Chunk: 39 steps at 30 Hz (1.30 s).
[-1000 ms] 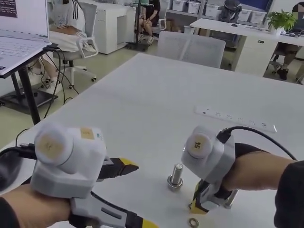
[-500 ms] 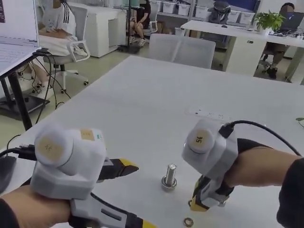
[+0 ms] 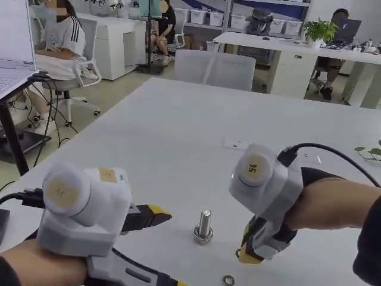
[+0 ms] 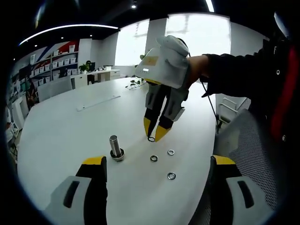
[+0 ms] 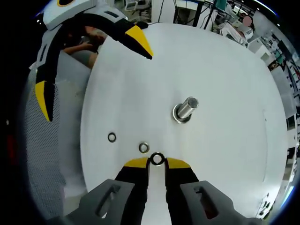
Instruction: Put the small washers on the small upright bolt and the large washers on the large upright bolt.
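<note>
Right gripper (image 5: 156,164) nips a washer (image 5: 157,159) by its rim, near the upright bolt (image 5: 186,109); left gripper (image 4: 157,161) hangs with jaws wide apart. Danger: that thin edge-pinch may let it twist, flick free, or snag the bolt's tip.

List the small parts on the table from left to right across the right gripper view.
Loose washer → second loose washer → held washer, pinched at the tips of the right gripper → upright bolt.
</note>
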Each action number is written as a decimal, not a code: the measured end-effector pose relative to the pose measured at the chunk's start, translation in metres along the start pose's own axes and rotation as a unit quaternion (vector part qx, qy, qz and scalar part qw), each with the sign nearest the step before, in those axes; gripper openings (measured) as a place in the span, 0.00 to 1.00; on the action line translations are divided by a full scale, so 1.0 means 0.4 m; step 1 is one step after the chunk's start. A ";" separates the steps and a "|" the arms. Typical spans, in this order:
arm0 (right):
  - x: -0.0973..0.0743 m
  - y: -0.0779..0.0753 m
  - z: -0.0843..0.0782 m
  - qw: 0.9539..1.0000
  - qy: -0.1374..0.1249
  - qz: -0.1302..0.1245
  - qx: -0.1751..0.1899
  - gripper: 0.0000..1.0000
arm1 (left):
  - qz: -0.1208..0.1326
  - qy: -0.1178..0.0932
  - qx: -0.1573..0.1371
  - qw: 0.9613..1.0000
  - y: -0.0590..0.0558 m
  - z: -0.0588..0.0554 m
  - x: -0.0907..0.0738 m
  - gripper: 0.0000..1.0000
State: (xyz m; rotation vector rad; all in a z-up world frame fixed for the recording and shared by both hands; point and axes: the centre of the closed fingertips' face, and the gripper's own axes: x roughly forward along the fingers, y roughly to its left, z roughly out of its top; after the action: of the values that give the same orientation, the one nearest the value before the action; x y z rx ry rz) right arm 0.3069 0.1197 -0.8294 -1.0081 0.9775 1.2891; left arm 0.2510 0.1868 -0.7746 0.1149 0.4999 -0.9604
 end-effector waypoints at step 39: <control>-0.149 -0.063 -0.099 0.999 -0.010 -0.034 0.024 0.14 | -0.017 0.022 0.000 1.000 -0.091 0.027 0.048 0.91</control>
State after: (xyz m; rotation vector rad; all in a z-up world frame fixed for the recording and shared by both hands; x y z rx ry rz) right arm 0.3293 0.0645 -0.7824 -0.9820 0.9469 1.2115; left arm 0.2345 0.1479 -0.7696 0.1278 0.5441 -0.9921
